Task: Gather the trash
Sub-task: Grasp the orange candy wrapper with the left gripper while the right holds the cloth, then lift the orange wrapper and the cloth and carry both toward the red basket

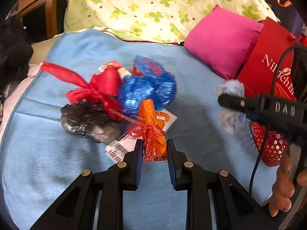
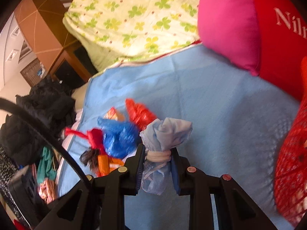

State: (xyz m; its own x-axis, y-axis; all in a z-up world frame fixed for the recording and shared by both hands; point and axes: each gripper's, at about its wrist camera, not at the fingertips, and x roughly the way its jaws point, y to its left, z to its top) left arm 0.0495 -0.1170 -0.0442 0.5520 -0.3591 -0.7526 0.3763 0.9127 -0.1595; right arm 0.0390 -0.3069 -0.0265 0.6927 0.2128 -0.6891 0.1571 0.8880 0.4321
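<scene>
A pile of trash lies on the light blue sheet (image 1: 57, 153): a red bag (image 1: 99, 86), a blue bag (image 1: 147, 88), a dark grey bag (image 1: 88, 120) and an orange wrapper tied with red ribbon (image 1: 155, 134). My left gripper (image 1: 155, 146) has its jaws around the near end of the orange wrapper, touching it. My right gripper (image 2: 157, 153) is shut on a pale blue tied bundle (image 2: 165, 132) and holds it above the sheet; the bundle also shows in the left wrist view (image 1: 230, 90). The pile also shows in the right wrist view (image 2: 119, 138).
A red mesh basket (image 1: 272, 145) stands at the right by a red paper bag (image 1: 268, 57); the basket also shows in the right wrist view (image 2: 291, 163). A pink cushion (image 1: 222, 38) and a clover-print pillow (image 1: 153, 5) lie at the back. Dark clothes (image 2: 38, 111) sit left.
</scene>
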